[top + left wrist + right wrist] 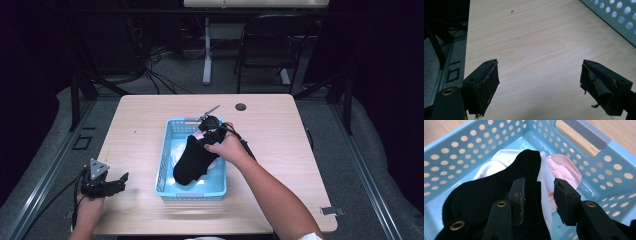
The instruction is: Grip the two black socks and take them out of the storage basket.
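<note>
The worktop [150,125] is pale wood with a fine straight grain, and a small dark round hole [241,107] sits near its far edge. The basket [165,165] is light blue plastic, its walls dotted with rows of round holes; a grey strip [586,132] runs along its handle opening. In it lie a black sock [192,160], a white ribbed sock [544,175] and a pale pink sock [564,170]. The left hand-held gripper [116,184] is black with a grey three-cornered plate on top. The right hand-held gripper [539,195] has black jaws with brass-coloured rivets. The floor [50,150] around is grey, and the chair [272,45] at the far side is black.
</note>
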